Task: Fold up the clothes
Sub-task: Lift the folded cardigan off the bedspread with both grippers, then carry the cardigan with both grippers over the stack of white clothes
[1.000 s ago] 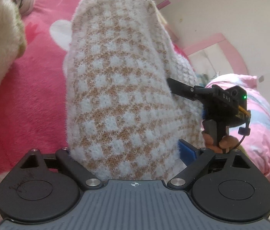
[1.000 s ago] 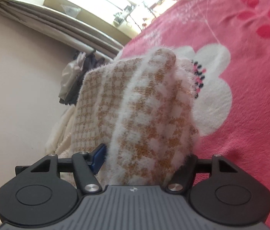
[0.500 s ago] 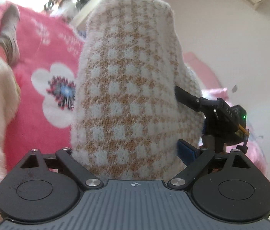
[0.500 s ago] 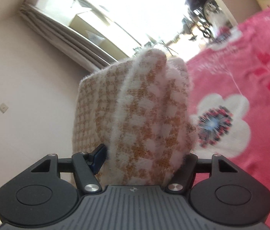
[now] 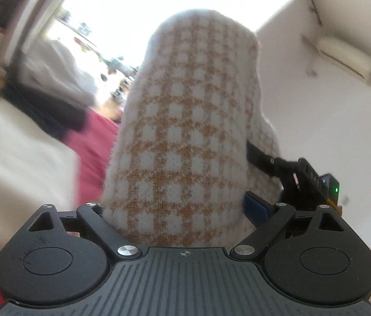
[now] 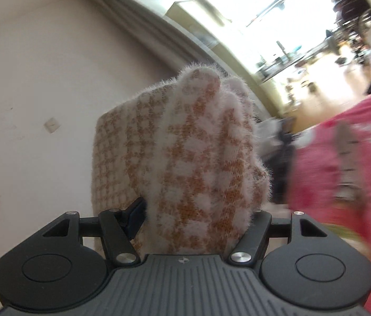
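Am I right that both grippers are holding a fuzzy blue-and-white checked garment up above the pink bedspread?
Not quite: the garment is tan-orange and white, not blue and white, as the left wrist view shows plainly. The rest stands: the left gripper and the right gripper both hold it bunched between their fingers, above the pink bedspread.

- Straight ahead of my left gripper (image 5: 185, 205) the fuzzy checked knit (image 5: 188, 131) fills the gap, no way through.
- My right gripper (image 5: 304, 176) sits just beside it, crowding that side.
- Pink bedspread (image 6: 343, 158) below on the right; bare wall (image 6: 40, 79) opposite is free air.
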### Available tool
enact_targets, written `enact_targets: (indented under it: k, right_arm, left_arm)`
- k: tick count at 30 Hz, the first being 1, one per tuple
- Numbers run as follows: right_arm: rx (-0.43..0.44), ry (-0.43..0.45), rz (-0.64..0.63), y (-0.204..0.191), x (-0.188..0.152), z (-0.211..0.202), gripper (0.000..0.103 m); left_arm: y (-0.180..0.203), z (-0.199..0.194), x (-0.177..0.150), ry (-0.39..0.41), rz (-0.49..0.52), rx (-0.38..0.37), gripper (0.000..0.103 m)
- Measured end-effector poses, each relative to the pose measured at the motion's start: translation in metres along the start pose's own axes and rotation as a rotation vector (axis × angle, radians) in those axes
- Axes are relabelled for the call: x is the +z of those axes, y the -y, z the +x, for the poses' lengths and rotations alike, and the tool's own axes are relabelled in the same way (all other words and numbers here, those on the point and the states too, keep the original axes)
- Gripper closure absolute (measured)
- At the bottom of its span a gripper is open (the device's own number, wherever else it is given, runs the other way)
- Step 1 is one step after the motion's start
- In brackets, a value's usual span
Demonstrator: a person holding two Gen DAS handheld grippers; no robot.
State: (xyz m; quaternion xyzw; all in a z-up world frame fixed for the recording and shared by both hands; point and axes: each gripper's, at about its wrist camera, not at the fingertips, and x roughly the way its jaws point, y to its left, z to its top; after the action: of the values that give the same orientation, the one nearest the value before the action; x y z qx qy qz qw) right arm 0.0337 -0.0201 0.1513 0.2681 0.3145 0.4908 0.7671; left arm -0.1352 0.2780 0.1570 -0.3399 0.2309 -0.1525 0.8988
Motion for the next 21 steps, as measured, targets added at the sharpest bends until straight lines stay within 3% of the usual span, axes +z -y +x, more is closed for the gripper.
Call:
enact_targets:
  k: [5,9,15,19,21]
  right_arm:
    - [0.076,-0.085,0.066,-0.005,0.008,0.107,0.034]
    - [0.070,-0.175,0.179,0.012,0.003,0.180,0.034]
    - [-0.025,-0.295,0.335,0.070,-0.020,0.242,0.034]
    - [-0.088,-0.364,0.365,0.110,-0.036,0.270,0.034]
    - [-0.079,-0.392,0.380,0.122,-0.040,0.280,0.034]
  left_arm:
    - [-0.044,-0.024,0.049,0.019,-0.019,0.145,0.011]
    - [-0.085,-0.018,0.078,-0.017,-0.063,0.228,0.011]
    - [-0.180,0.014,0.086,-0.118,-0.203,0.232,0.011]
    - [-0.238,0.032,0.076,-0.140,-0.339,0.255,0.011]
    - [-0.252,0.024,0.079,-0.126,-0.380,0.231,0.011]
